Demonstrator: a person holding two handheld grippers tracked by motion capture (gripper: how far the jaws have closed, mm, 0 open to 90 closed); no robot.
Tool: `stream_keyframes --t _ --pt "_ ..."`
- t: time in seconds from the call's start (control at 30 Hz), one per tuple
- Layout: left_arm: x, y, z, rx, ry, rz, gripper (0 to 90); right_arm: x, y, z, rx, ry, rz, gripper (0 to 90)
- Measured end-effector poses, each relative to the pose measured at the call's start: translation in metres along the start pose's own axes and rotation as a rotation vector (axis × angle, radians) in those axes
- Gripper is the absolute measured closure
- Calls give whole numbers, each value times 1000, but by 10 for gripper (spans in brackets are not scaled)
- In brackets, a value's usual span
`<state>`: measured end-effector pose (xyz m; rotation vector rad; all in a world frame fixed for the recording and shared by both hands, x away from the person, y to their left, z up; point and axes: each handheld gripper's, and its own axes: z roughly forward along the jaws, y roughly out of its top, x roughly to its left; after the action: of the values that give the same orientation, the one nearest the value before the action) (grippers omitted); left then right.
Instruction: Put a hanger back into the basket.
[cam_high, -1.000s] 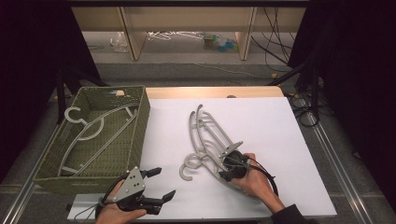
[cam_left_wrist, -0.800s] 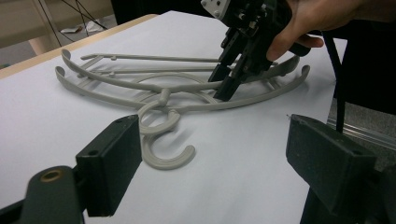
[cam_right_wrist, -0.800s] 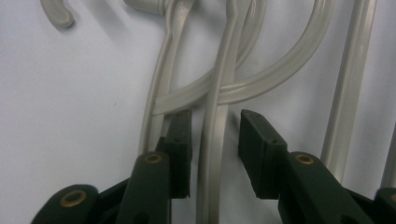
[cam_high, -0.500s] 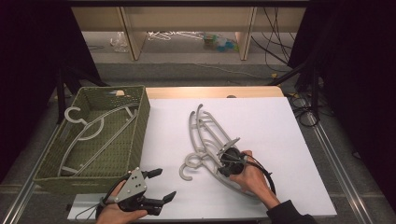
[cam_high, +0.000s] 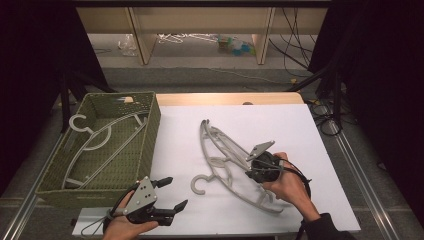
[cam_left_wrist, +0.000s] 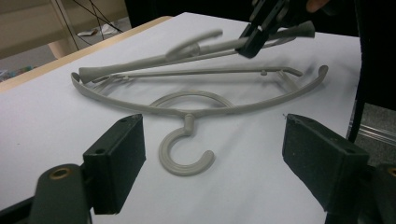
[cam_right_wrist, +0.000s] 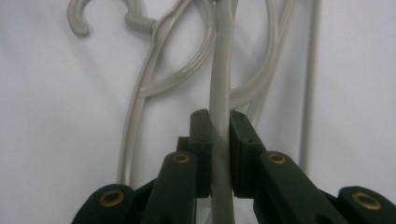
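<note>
The white table (cam_high: 320, 150) carried the work, with a green woven basket (cam_high: 150, 125) at its left edge already holding one grey hanger (cam_high: 100, 140). Toward the middle of the table lay two more grey plastic hangers, overlapping. The lower hanger (cam_left_wrist: 196, 109) rested flat, its hook pointing toward the person. The upper hanger (cam_left_wrist: 187, 51) was tilted, one end lifted off the surface while the far end looked to be down on the table.

The right gripper (cam_high: 252, 172) had just closed its jaws, and its pads pinched the upper hanger's arm (cam_right_wrist: 219, 93) between them. The left gripper (cam_high: 170, 192) hovered near the table's front edge, its jaws spread wide with nothing between them.

The hanger looked light and fairly stiff, though its thin arm would probably flex a little under a lift from one end. Smooth moulded plastic would likely slip or swivel in a narrow pinch, so a hold nearer the neck, by the hook, seemed steadier than one out on the arm. The two hangers could also snag on each other as one rose.
</note>
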<state>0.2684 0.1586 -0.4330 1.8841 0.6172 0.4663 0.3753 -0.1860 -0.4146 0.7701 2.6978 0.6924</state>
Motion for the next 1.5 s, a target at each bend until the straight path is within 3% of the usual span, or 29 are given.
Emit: stream_keyframes --t 0.03,0.17,0.33,0.5,0.6,0.63,0.67,0.8,0.9,0.93,1.03,1.1,1.17,1.3,1.47,1.5 --pt "0 0 0 -1 -1 0 213 0 1 -4 -12 -19 -14 819" --pt "2 0 1 -2 17 0 220 3 3 -15 -34 -1 -68 820" --pt "4 1 3 5 39 35 233 8 3 -28 -61 6 -93 820" --pt "6 2 6 16 86 60 249 17 6 -32 -99 94 -159 820" --pt "5 2 10 27 126 124 325 25 8 -29 -78 141 -211 820" --pt "4 2 13 32 122 127 353 28 9 -28 -72 155 -226 820" --pt "5 3 15 35 128 166 353 30 9 -26 -66 174 -238 820" --pt "1 5 32 68 92 254 362 36 8 -23 -48 222 -272 820" --pt "-1 9 45 86 82 323 369 35 7 -22 -48 231 -299 819" --pt "-1 10 49 91 76 341 373 36 7 -23 -52 248 -281 819" --pt "-1 12 60 125 22 403 403 36 6 -22 -60 271 -292 819" --pt "0 12 67 132 15 419 405 37 5 -22 -57 283 -293 819" --pt "1 11 71 161 -21 440 427 37 5 -22 -58 292 -298 819" --pt "4 11 78 160 -61 458 474 39 4 -22 -56 316 -321 818" --pt "7 13 85 183 -137 497 622 39 3 -22 -61 333 -335 818" --pt "6 14 86 191 -147 522 643 39 3 -21 -60 334 -338 817"
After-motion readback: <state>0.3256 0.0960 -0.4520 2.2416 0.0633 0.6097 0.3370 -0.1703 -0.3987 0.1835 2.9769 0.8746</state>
